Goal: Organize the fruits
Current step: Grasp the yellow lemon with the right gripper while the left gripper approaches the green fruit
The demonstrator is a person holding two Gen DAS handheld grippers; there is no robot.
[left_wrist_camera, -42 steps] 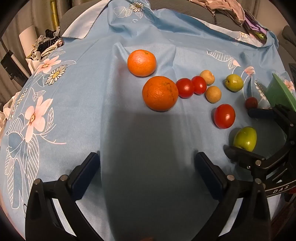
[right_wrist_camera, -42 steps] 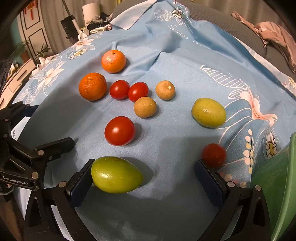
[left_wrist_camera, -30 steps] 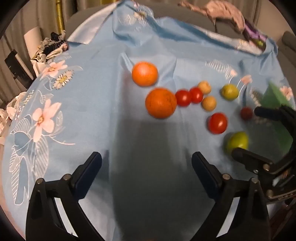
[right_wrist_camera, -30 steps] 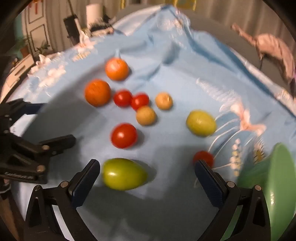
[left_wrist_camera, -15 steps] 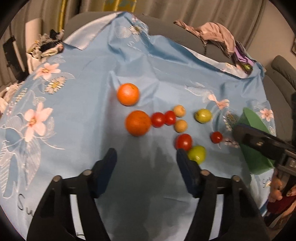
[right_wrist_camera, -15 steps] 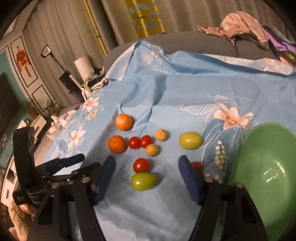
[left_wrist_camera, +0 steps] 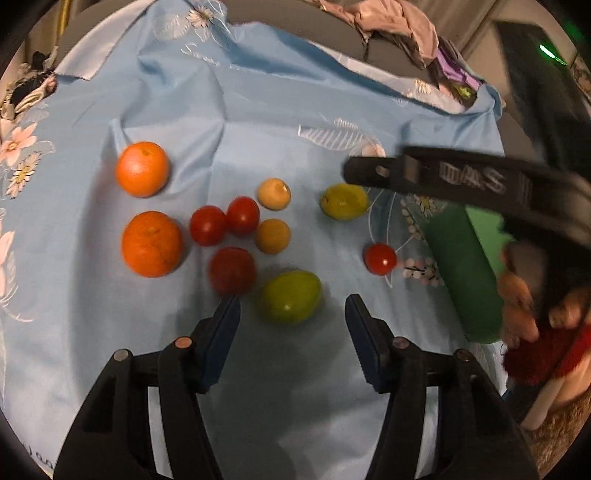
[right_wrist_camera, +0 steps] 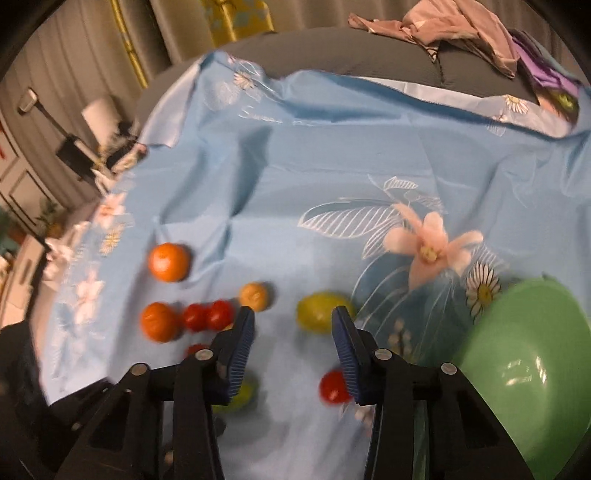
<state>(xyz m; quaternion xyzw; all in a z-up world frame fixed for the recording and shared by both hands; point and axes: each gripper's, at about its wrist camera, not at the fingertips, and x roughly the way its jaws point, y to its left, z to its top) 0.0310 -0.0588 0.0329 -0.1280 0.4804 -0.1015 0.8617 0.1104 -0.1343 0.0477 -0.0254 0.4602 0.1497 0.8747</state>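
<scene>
Several fruits lie on a blue floral cloth (left_wrist_camera: 258,110): two oranges (left_wrist_camera: 142,173) (left_wrist_camera: 151,243), red tomatoes (left_wrist_camera: 207,225) (left_wrist_camera: 379,258), two tan round fruits (left_wrist_camera: 274,194), a yellow-green fruit (left_wrist_camera: 343,202) and a green fruit (left_wrist_camera: 290,301). My left gripper (left_wrist_camera: 291,314) is open and empty, its jaws either side of the green fruit, above it. My right gripper (right_wrist_camera: 291,321) is open and empty, high above the yellow-green fruit (right_wrist_camera: 319,312). A green bowl (right_wrist_camera: 535,369) sits at the right; it also shows in the left wrist view (left_wrist_camera: 461,273).
The right gripper's black arm (left_wrist_camera: 443,177) crosses the left wrist view at upper right, with a hand (left_wrist_camera: 528,306) below it. Clothes (right_wrist_camera: 461,29) lie on the grey sofa behind. A cabinet and lamp (right_wrist_camera: 92,110) stand at the left.
Both grippers rose high off the cloth and their jaws narrowed. The left one then came back down over the green fruit. The right one moved toward the bowl side.
</scene>
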